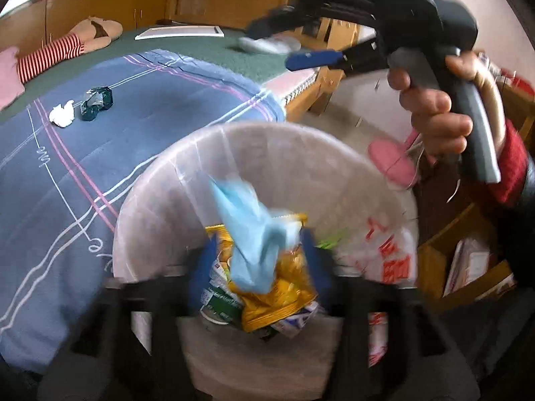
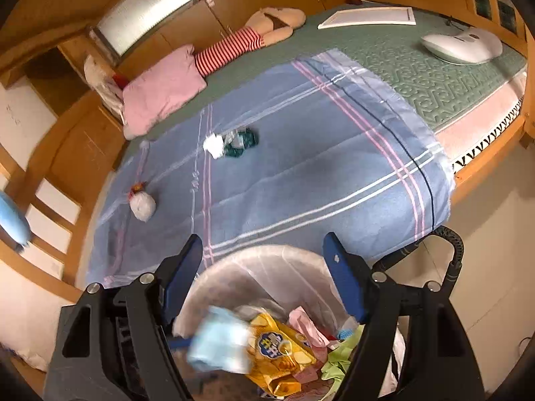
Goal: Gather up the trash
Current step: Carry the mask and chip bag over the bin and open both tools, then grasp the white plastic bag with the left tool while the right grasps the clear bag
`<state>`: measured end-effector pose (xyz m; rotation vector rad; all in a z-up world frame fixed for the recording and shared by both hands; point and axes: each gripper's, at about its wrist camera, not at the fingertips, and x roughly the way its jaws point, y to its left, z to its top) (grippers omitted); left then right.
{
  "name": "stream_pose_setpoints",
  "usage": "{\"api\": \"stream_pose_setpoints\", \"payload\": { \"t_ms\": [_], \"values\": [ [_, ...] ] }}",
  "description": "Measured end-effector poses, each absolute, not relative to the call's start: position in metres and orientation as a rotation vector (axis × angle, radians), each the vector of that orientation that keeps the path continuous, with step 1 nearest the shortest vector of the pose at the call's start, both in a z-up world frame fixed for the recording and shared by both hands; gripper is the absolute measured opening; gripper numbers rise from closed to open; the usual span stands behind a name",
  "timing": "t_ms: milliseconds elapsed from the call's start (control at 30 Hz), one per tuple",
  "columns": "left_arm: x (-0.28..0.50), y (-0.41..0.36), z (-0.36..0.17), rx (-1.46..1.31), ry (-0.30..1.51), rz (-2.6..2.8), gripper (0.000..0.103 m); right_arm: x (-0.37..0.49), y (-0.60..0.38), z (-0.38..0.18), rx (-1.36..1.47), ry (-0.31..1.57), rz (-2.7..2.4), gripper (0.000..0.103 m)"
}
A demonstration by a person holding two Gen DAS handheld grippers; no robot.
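Observation:
A trash bin lined with a clear bag (image 1: 160, 207) stands beside the bed. My left gripper (image 1: 259, 260) is right above it, its blue fingers apart, with a blurred light-blue wrapper (image 1: 250, 234) between them over a yellow snack bag (image 1: 284, 297). The wrapper also shows in the right wrist view (image 2: 220, 344), inside the bin (image 2: 267, 267). My right gripper (image 2: 264, 277) is open and empty above the bin's rim. On the blue bedsheet (image 2: 301, 173) lie a white tissue (image 2: 214, 145), a dark-green wrapper (image 2: 242, 143) and a tied white bag (image 2: 143, 204).
A pink pillow (image 2: 160, 90), a striped doll (image 2: 244, 41), a white board (image 2: 367, 18) and a white device (image 2: 463, 46) lie on the green mattress. Wooden cabinets surround the bed. A pink slipper (image 1: 391, 163) lies on the floor.

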<state>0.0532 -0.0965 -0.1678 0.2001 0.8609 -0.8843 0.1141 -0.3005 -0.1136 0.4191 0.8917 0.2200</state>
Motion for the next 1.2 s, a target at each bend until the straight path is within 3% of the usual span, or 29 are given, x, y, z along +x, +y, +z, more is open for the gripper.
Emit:
{"api": "stream_pose_setpoints", "payload": {
  "t_ms": [133,433,600,700,833,1033,1100,1200],
  "values": [
    [0.065,-0.077,-0.162,0.07,0.842,-0.832,0.085,0.117,-0.283,-0.125,0.381,0.924,0.222,0.073],
    [0.143,0.082,-0.141,-0.36,0.784,-0.27,0.086,0.125,-0.27,-0.126,0.41,0.931,0.233,0.073],
    [0.195,0.202,-0.165,-0.724,0.822,0.081,0.086,0.135,-0.266,-0.127,0.409,0.937,0.238,0.074],
    [0.22,0.226,-0.177,-0.849,0.844,0.174,0.086,0.143,-0.26,-0.131,0.41,0.949,0.247,0.074],
    [0.272,0.216,-0.185,-0.834,0.87,0.16,0.094,0.154,-0.245,-0.135,0.402,0.97,0.262,0.074],
    [0.33,0.194,-0.213,-0.604,0.944,0.261,0.094,0.18,-0.214,-0.13,0.312,0.967,0.226,0.074],
    [0.338,0.188,-0.219,-0.522,0.972,0.254,0.094,0.194,-0.203,-0.126,0.275,0.941,0.216,0.08],
    [0.339,0.178,-0.222,-0.436,1.022,0.176,0.081,0.23,-0.188,-0.126,0.233,0.892,0.184,0.086]
  ]
}}
